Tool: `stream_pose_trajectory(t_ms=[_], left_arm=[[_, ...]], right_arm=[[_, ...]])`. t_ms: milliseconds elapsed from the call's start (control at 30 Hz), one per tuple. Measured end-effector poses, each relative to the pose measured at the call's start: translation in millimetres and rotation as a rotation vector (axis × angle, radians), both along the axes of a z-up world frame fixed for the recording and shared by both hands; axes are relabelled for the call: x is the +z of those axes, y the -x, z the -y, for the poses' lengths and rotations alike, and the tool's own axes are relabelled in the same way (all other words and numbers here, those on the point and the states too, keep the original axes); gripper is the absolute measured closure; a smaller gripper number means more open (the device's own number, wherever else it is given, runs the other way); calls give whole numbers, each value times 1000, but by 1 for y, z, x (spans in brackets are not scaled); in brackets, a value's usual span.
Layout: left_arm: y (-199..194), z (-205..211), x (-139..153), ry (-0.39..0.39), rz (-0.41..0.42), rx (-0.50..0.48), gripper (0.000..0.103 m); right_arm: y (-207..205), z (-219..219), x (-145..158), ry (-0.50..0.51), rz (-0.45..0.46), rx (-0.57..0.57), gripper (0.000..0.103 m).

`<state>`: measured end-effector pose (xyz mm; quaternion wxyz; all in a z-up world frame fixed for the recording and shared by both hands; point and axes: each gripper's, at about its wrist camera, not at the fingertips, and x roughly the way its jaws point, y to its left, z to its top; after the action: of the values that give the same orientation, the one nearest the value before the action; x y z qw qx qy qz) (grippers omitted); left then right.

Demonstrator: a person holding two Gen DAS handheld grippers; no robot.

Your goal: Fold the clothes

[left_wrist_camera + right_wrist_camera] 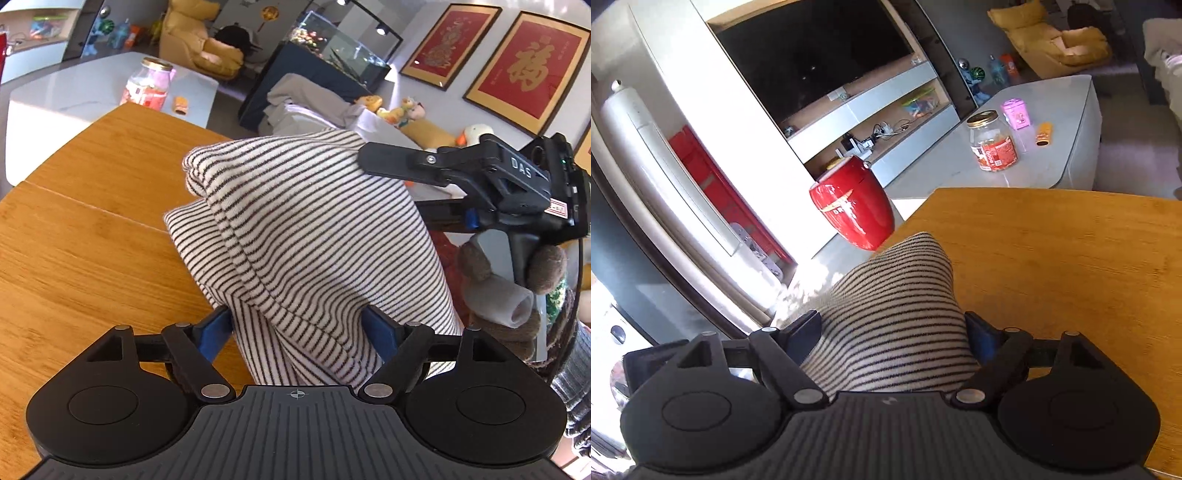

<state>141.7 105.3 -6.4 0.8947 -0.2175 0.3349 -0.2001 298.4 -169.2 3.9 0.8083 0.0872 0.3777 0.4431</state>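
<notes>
My left gripper (pixel 297 332) has its jaws clamped on a bunched fold of the striped sweater (pixel 306 229), which drapes up from the wooden counter (pixel 92 229) in a raised tent. My right gripper (pixel 892 332) pinches another part of the same sweater; in the left wrist view its black finger bites the cloth's upper edge, held by a gloved hand (pixel 517 280). Beyond the sweater, past the counter's far edge, a glass jar (pixel 991 142) stands on a pale low table (pixel 1063 110).
</notes>
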Motion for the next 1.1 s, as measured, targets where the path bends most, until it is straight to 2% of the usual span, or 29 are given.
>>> stream_pose_trajectory(t_ms=[100, 200, 333, 433, 533, 600, 733, 833, 900, 967, 1033, 1100], left_arm=[[-2, -2, -4, 21, -8, 11, 20], [-1, -3, 3, 24, 1, 31, 23], [11, -6, 33, -37, 75, 60, 24], [17, -11, 62, -6, 153, 66, 22], [10, -4, 80, 26, 195, 19, 18], [-4, 7, 80, 9, 173, -5, 18], [-37, 21, 56, -46, 60, 0, 21], [-47, 15, 37, -31, 14, 21, 25], [-46, 10, 34, -19, 15, 23, 25], [-43, 9, 35, -37, 15, 24, 25], [-41, 7, 34, -68, 15, 35, 25], [-41, 2, 33, -67, 12, 53, 24]], right_arm=[[-4, -9, -22, 194, 14, -100, 20], [0, -2, -30, 178, 14, -133, 19], [13, 2, -23, 197, 82, -146, 17], [27, 10, -20, 192, 112, -146, 14], [41, 24, -19, 172, 119, -157, 8], [50, 38, -21, 152, 100, -158, 4], [68, 58, -34, 104, 18, -155, 0], [81, 64, -47, 76, -30, -152, 0], [90, 61, -41, 63, -2, -145, 8], [100, 59, -27, 44, 48, -137, 22], [107, 56, -23, 56, 82, -129, 26], [111, 53, -25, 91, 104, -122, 26]])
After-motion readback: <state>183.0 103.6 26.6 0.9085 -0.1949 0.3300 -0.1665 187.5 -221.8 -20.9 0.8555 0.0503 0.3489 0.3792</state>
